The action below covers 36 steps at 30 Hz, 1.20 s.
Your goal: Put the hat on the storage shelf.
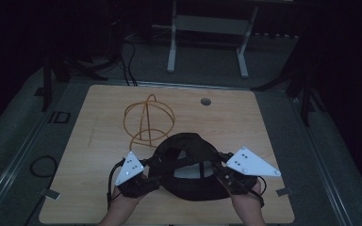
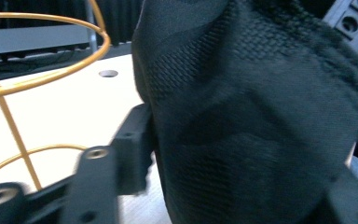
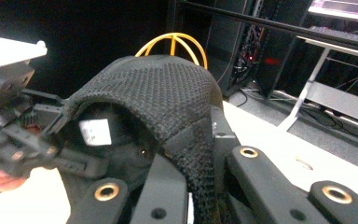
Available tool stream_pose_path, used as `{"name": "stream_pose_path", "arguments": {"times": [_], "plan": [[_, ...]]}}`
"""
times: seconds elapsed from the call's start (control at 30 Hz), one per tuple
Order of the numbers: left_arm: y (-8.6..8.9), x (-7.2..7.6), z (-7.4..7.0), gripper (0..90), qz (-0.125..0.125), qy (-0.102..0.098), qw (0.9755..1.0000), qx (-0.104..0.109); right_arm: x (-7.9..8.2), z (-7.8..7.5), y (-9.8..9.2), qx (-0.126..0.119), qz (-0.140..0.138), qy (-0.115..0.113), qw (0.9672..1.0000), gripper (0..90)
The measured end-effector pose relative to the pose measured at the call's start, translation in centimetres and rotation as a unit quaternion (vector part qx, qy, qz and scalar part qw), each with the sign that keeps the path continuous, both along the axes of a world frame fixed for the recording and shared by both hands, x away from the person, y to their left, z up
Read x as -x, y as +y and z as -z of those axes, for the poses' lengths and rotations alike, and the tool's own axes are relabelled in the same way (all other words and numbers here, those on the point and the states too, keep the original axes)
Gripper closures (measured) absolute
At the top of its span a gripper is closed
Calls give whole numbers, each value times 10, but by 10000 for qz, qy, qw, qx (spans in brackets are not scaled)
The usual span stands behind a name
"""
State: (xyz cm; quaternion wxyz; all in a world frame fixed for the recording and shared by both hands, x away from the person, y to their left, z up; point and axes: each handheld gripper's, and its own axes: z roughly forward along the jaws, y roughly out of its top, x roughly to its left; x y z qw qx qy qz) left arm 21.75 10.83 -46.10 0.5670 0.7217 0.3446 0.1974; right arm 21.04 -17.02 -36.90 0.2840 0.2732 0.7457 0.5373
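Observation:
A black mesh cap hangs, opening toward me, over the near middle of the wooden table. My left gripper is shut on its left rim and my right gripper is shut on its right rim. In the left gripper view the cap's fabric sits between the jaws of my left gripper. The right gripper view has my right gripper pinching the rim band, with a white label inside the cap. A yellow wire stand stands just behind the cap.
A round hole marks the table's far side. On the floor behind the table stands a white frame, and cables trail at the back left. A dark rack rises beyond the table.

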Motion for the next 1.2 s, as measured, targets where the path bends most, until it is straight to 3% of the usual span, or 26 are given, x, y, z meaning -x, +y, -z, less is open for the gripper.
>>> {"name": "stream_pose_path", "arguments": {"times": [0.23, 0.27, 0.33, 0.63, 0.83, 1.03, 1.07, 1.17, 1.2], "plan": [[1, -3, -2, 775, -279, 10, 9996, 15, 1, 5, 1, 56, -32, 56, 10000, 882], [1, -3, -3, 850, -377, -32, 9993, -78, 1, 7, 1, 68, -42, 81, 9999, 882], [0, -2, -5, 881, -391, -59, 9991, -161, 2, 8, 0, 86, -43, 110, 9999, 882], [0, -2, -11, 891, -416, -182, 9989, -152, 5, 17, -6, -46, -137, 258, 9996, 866], [2, -1, -18, 892, -328, -189, 9993, -76, 9, 22, -13, -151, -207, 378, 9990, 753], [1, 2, -26, 892, -285, -297, 9991, -32, 16, 24, -19, -101, -328, 457, 9984, 617], [1, 3, -30, 893, -274, -344, 9990, -13, 19, 26, -21, 14, -414, 483, 9980, 562], [2, 4, -34, 893, -253, -387, 9989, -11, 21, 27, -22, 87, -494, 508, 9974, 521], [2, 4, -37, 893, -244, -430, 9988, 10, 23, 29, -24, 169, -643, 590, 9960, 486]]}}
